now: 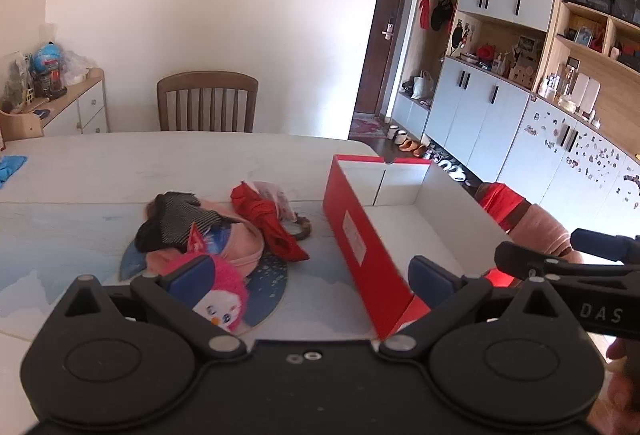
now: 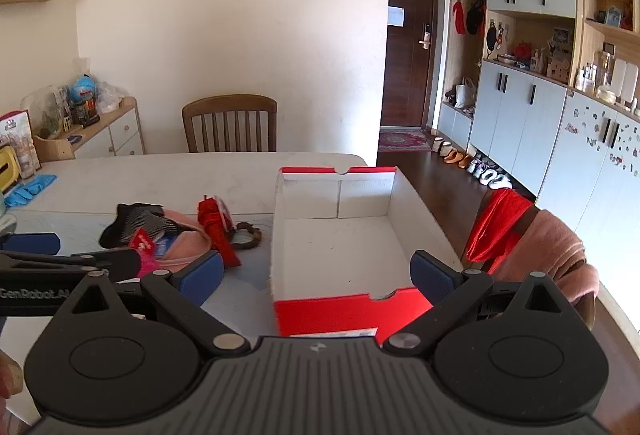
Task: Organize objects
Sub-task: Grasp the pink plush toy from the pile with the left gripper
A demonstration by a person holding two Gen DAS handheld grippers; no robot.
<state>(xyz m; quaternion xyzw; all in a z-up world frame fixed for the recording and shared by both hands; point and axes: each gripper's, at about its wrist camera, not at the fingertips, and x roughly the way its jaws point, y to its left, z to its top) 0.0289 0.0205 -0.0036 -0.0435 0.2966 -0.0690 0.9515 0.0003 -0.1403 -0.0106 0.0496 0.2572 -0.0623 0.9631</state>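
Open red cardboard box with white inside [image 2: 340,235] on pale tabletop [image 2: 160,175], right of heaped pink, red and striped clothes [image 1: 208,235]. Left gripper [image 1: 312,279] and right gripper [image 2: 316,271] spread wide, holding nothing. Only from left wrist: pink plush penguin [image 1: 224,299].

Clothes pile [image 2: 176,235] on table [image 2: 200,175], left of box [image 2: 344,235]; chair [image 2: 230,123] behind table.

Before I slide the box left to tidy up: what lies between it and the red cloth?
Only a brown hair tie, seen in the right wrist view.
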